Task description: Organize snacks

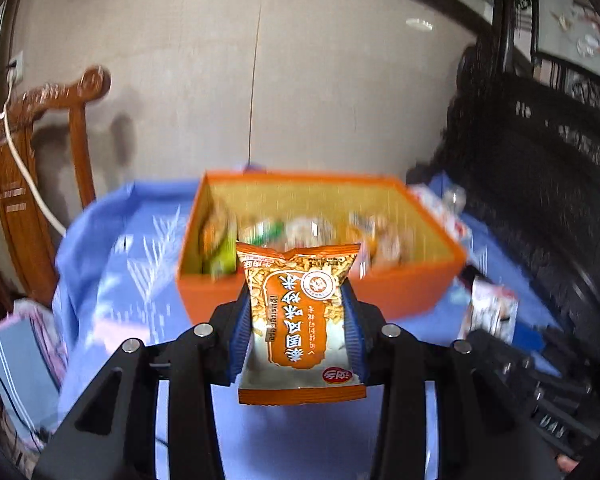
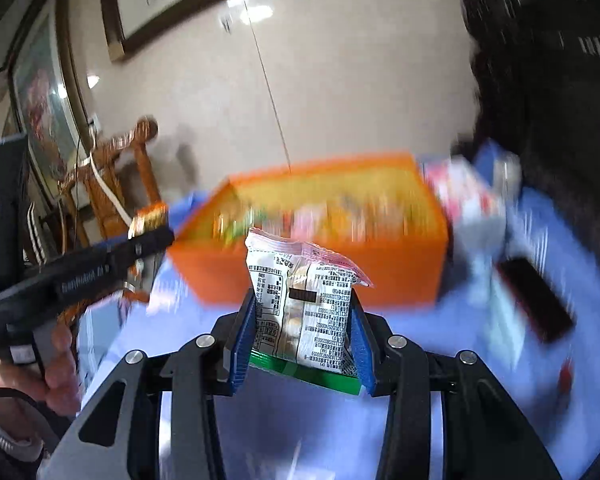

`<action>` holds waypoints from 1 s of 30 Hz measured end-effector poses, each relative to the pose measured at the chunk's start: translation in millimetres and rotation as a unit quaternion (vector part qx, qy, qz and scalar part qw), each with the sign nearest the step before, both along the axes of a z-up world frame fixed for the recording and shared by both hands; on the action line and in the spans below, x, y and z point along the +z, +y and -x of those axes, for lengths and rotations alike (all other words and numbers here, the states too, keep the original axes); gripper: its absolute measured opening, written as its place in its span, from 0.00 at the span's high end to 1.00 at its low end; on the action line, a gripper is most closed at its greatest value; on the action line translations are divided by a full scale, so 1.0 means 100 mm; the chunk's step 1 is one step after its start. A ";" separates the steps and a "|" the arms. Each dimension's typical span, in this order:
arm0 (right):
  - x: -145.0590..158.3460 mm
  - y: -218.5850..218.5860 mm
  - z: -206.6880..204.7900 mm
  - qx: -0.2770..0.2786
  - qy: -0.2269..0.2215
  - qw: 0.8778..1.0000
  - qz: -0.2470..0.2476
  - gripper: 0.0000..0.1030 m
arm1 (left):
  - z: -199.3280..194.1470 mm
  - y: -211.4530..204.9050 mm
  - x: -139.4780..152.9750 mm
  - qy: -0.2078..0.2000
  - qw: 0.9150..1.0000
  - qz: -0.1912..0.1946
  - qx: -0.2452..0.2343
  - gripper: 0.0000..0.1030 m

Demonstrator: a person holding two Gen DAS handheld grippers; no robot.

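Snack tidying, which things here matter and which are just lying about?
Part of the job:
- orange snack packet, in left hand-held gripper
- white snack packet, in right hand-held gripper
- orange box

Lying about:
- wooden chair
- dark flat object

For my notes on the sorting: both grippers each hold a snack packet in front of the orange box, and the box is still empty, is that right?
Not quite. The orange box is not empty: the left wrist view shows several blurred packets inside. The rest holds: the left gripper grips an orange packet, the right gripper a white printed packet.
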State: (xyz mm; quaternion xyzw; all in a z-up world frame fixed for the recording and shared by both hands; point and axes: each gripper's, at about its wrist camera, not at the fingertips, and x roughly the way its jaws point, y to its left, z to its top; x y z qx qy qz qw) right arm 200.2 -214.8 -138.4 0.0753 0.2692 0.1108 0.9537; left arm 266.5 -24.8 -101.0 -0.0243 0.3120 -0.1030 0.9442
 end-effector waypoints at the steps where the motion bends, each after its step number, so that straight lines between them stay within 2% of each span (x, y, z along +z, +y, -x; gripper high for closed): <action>1: 0.13 0.01 -0.13 -0.003 -0.017 1.000 0.010 0.57 | -0.09 0.00 0.06 -0.005 1.000 0.001 0.000 0.62; 6: 0.47 0.00 -0.70 -0.013 -0.046 0.999 0.026 0.57 | -0.59 -0.02 0.33 -0.028 1.000 -0.003 0.011 0.61; 7: 0.50 0.00 -0.79 -0.016 -0.049 0.998 0.030 0.56 | -0.70 -0.04 0.34 -0.026 1.000 -0.007 0.010 0.58; 8: 0.52 0.01 -0.91 -0.019 -0.051 0.998 0.034 0.49 | -0.79 -0.05 0.33 -0.024 1.000 -0.012 0.009 0.36; 9: 0.51 0.02 -1.05 -0.017 -0.042 0.998 0.037 0.21 | -0.91 -0.08 0.29 -0.022 0.999 -0.032 0.027 0.17; 10: 0.48 0.02 -1.18 -0.026 -0.027 0.998 0.045 0.05 | -0.97 -0.07 0.26 -0.020 0.996 -0.054 0.062 0.04; 11: 0.45 0.01 -1.23 -0.039 -0.014 0.998 0.048 0.03 | -1.02 -0.06 0.22 -0.010 0.994 -0.073 0.084 0.04; 12: 0.45 0.00 -1.21 -0.043 -0.008 0.998 0.041 0.04 | -1.05 -0.03 0.18 0.020 0.994 -0.075 0.082 0.04; 14: 0.44 -0.03 -1.08 -0.039 -0.013 0.999 0.018 0.03 | -0.99 0.02 0.15 0.034 0.995 -0.062 0.073 0.04; 17: 0.43 0.00 -0.89 -0.040 -0.010 0.999 0.021 0.03 | -0.82 0.10 0.13 0.020 0.992 -0.070 0.102 0.04; 20: 0.44 0.06 -0.70 -0.041 -0.009 0.999 0.033 0.03 | -0.69 0.15 0.14 0.028 0.992 -0.063 0.103 0.04; 23: 0.43 0.10 -0.52 -0.053 -0.013 0.997 0.052 0.03 | -0.50 0.18 0.17 0.021 0.990 -0.076 0.113 0.04; 30: 0.36 0.07 -0.28 -0.064 0.010 0.996 0.053 0.03 | -0.20 0.27 0.20 0.026 0.990 -0.065 0.123 0.04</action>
